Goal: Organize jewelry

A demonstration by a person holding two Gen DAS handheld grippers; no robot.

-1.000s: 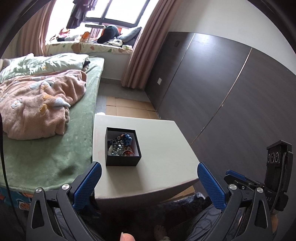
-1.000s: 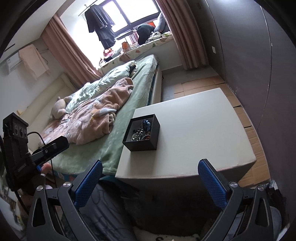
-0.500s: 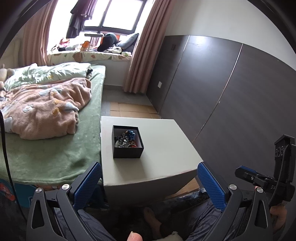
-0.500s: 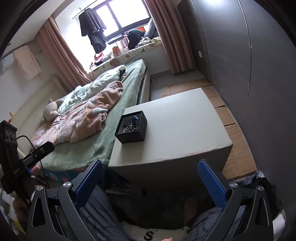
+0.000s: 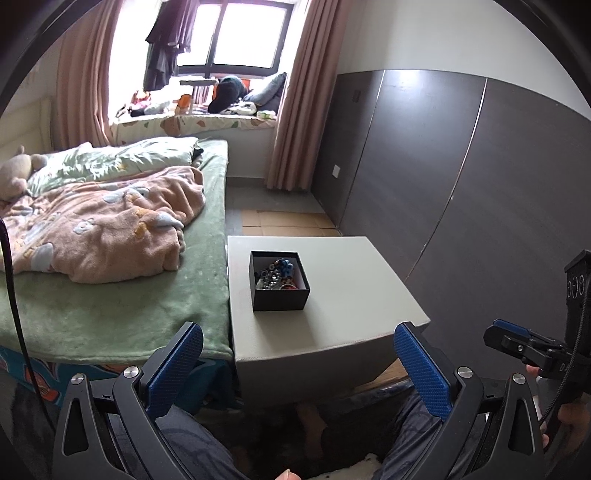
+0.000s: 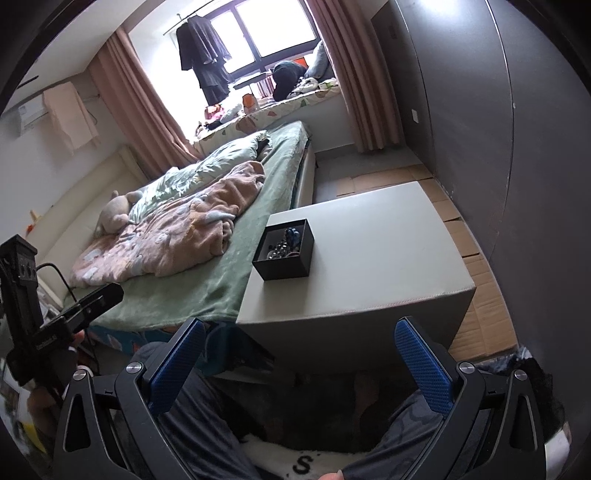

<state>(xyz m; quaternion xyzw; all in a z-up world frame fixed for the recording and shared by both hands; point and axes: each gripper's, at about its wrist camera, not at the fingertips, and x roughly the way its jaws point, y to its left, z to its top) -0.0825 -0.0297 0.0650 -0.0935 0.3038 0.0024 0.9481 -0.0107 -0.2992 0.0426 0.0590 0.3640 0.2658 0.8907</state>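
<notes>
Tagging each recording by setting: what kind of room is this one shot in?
A bedroom, almost certainly: a bed with a pink fleece blanket and a stuffed toy, a curtained window with a cushioned seat, and a black jewelry box on a pale bedside table.

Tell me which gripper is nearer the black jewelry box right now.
Neither clearly. The left gripper and right gripper both hang open, short of the table's near edge, well back from the black jewelry box.

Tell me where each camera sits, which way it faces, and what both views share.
Left wrist: on the left gripper, facing the grey table; knees show below, right gripper at right.
Right wrist: on the right gripper, facing the table from its right; left gripper at left.
Shared: the black jewelry box, bed, window.
</notes>
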